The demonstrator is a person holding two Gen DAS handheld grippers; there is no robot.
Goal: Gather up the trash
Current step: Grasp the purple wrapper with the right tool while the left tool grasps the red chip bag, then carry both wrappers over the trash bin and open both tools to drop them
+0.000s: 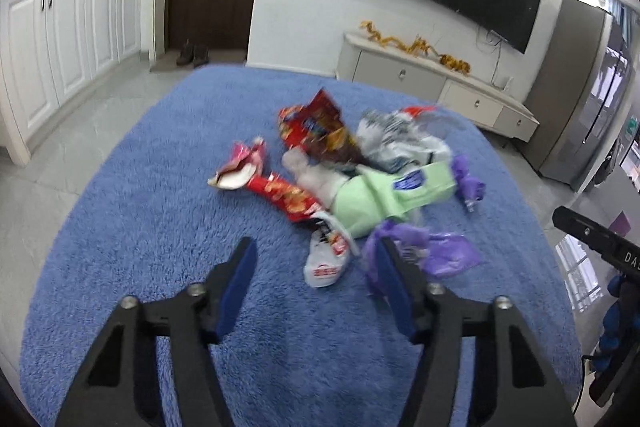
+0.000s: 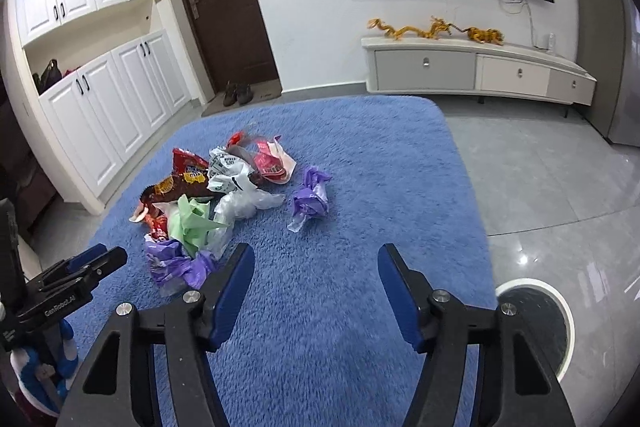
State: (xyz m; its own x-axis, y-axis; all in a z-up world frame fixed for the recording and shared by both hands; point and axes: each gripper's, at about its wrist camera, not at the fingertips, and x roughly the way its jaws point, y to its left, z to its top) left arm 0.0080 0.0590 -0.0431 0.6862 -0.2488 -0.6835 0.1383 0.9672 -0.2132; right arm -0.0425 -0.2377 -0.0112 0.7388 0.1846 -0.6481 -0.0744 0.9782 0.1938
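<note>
A heap of trash lies on a blue shaggy rug (image 1: 160,195): red snack wrappers (image 1: 316,123), a light green bag (image 1: 380,195), white plastic bags (image 1: 324,263) and purple plastic bags (image 1: 440,251). My left gripper (image 1: 316,251) is open and empty, just short of the heap's near edge, its right finger in front of the purple bag. In the right wrist view the heap (image 2: 192,203) lies to the left, with a lone crumpled purple bag (image 2: 310,201) ahead. My right gripper (image 2: 316,255) is open and empty above bare rug (image 2: 360,155).
A round black bin with a white rim (image 2: 536,323) stands on the grey tile floor to the right of the rug. A low TV cabinet (image 2: 476,71), white cupboards (image 2: 100,107), a dark door (image 2: 224,7) and shoes (image 2: 236,93) line the walls.
</note>
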